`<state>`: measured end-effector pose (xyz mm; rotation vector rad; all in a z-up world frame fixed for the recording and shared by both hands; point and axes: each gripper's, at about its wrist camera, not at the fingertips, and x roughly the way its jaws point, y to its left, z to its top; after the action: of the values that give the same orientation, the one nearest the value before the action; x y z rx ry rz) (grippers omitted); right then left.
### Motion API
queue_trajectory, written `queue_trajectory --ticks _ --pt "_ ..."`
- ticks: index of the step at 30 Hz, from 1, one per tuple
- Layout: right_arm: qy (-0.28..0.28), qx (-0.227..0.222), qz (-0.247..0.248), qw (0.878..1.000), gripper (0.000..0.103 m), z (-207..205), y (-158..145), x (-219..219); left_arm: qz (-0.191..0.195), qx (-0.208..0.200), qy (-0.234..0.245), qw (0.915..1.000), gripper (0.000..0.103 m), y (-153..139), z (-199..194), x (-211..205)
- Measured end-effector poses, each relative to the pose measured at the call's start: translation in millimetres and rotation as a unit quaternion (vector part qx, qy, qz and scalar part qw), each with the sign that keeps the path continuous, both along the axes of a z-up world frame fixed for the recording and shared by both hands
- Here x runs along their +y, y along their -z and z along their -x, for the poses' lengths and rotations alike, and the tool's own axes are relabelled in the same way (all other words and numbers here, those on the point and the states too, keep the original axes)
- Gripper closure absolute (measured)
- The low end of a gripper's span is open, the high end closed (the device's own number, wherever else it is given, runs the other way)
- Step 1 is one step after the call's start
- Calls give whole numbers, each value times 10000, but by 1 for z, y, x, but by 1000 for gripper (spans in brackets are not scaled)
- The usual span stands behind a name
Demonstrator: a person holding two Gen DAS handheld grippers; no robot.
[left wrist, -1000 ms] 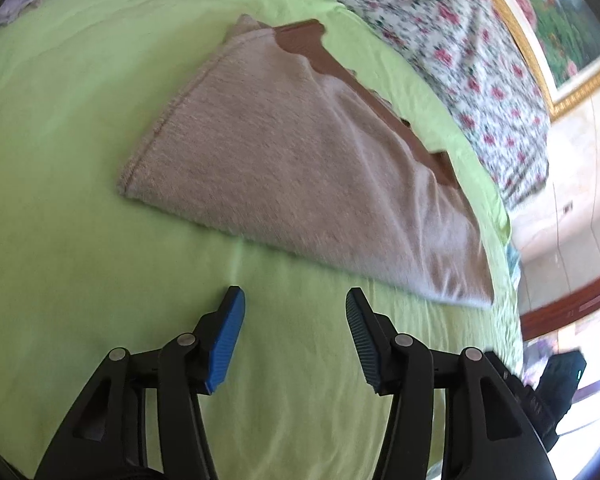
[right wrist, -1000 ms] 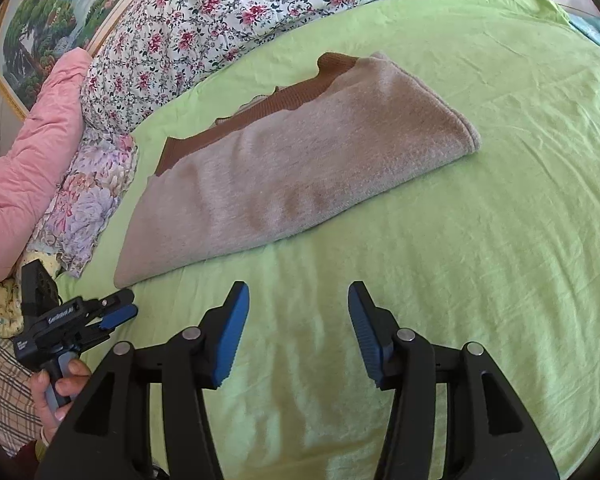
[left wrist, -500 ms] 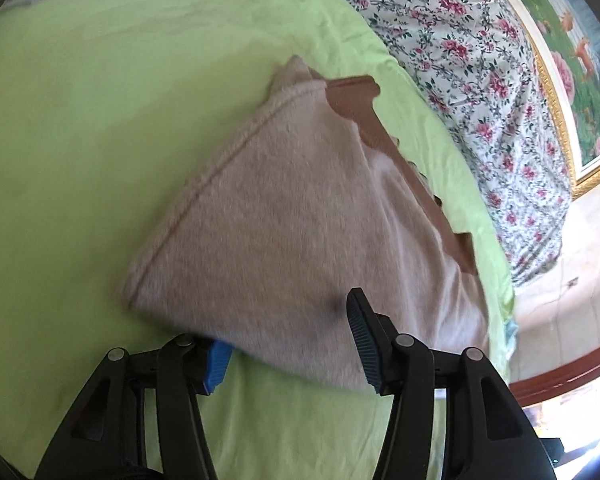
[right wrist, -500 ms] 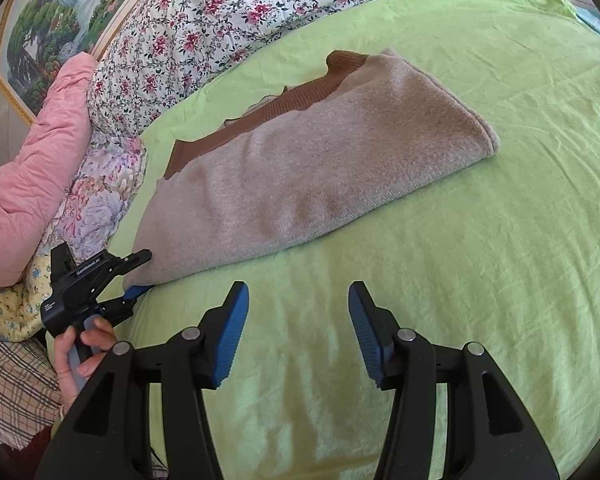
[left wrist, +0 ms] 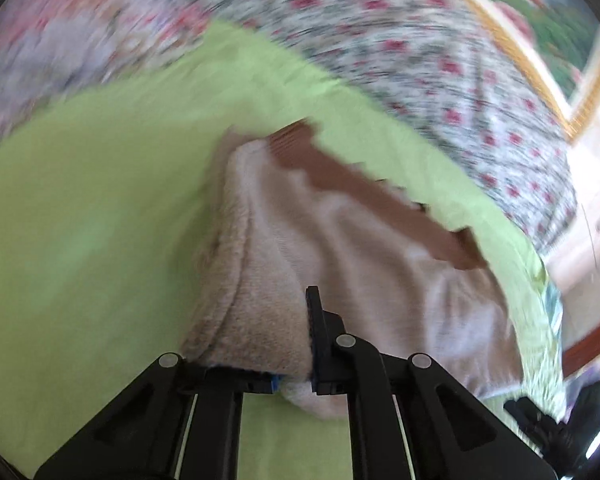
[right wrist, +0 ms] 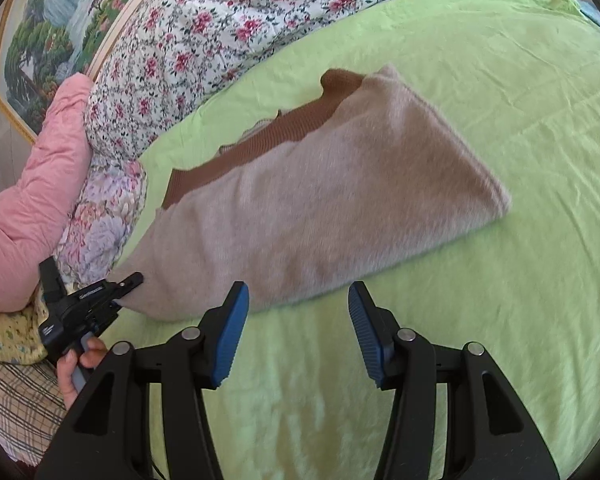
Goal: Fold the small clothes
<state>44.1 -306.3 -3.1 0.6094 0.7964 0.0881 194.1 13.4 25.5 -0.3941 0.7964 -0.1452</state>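
A beige fuzzy sweater (right wrist: 320, 208) with brown ribbed trim (right wrist: 252, 152) lies folded on the green bedsheet (right wrist: 500, 320). My left gripper (left wrist: 296, 376) is shut on the sweater's near edge (left wrist: 260, 320), which is lifted and bunched over the jaws. In the right wrist view that same left gripper (right wrist: 130, 284), held by a hand (right wrist: 76, 364), pinches the sweater's left corner. My right gripper (right wrist: 296, 332) stands open just in front of the sweater's near edge, with only sheet between its blue pads (right wrist: 230, 340).
A floral quilt (right wrist: 240, 20) and a pink pillow (right wrist: 32, 200) lie along the back and left of the bed. A framed landscape picture (right wrist: 60, 32) hangs behind. The sheet is bare to the right of the sweater.
My left gripper slid onto the sweater's edge, shut on it and lifted it. My right gripper drew nearer to the sweater and stayed open.
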Motion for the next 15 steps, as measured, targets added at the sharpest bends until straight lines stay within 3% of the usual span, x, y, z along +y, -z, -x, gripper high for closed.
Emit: queue_trajectory --ticks 7,12,15 --pt "60 -131 -111 9998 50 -18 -9 -30 -273 -525 1072 9925 96 -27 2 -75" --pt "-92 -189 -363 9991 50 -46 -15 -44 -402 -349 1688 9842 96 -5 -2 -125" --pt "-423 -143 -849 9954 50 -76 -13 -46 -459 -101 1822 9821 96 17 -3 -139"
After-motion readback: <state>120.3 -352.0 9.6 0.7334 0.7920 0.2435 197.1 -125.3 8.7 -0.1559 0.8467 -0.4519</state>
